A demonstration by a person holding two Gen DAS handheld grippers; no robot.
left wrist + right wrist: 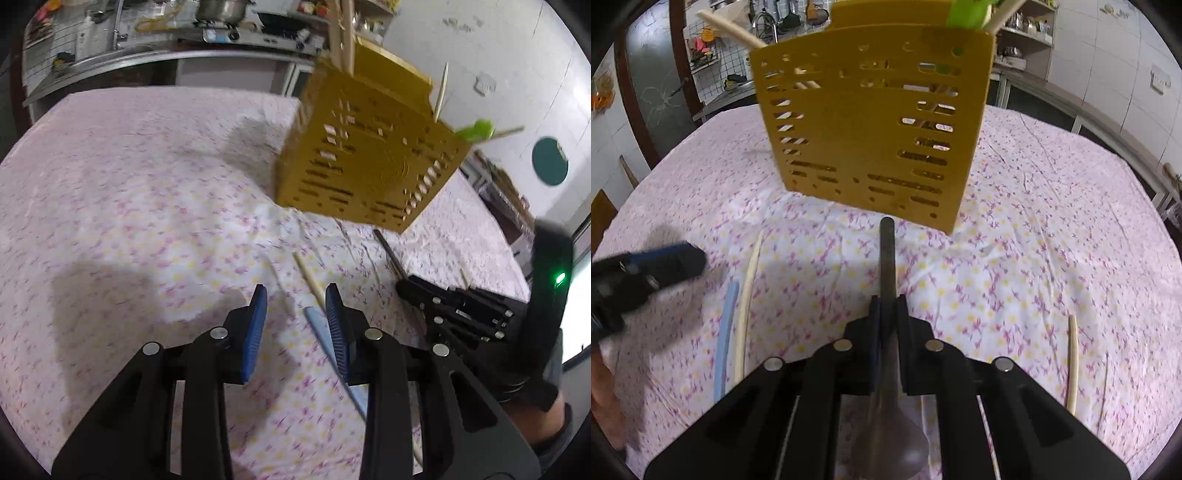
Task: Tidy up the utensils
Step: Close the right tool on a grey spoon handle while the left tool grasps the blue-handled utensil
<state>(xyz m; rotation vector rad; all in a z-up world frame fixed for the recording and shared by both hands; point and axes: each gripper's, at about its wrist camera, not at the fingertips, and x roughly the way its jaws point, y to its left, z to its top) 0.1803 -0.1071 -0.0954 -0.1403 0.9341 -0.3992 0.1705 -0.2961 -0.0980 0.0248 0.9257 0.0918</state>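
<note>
A yellow slotted utensil holder (364, 147) stands on the floral tablecloth (129, 192) and holds wooden chopsticks and a green utensil (478, 130). It also shows in the right wrist view (871, 122). My left gripper (295, 317) is open, low over a light blue utensil (321, 332) and a wooden chopstick (308, 275). My right gripper (888, 310) is shut on a dark metal spoon (887, 254), handle pointing toward the holder, bowl (890, 448) near the camera. The right gripper also shows in the left wrist view (406, 286).
On the cloth lie a blue utensil (724, 328) beside a chopstick (748, 295) at left, and another chopstick (1073, 362) at right. The left gripper (676, 262) shows at the left of the right wrist view. A kitchen counter (166, 55) with a pot stands behind.
</note>
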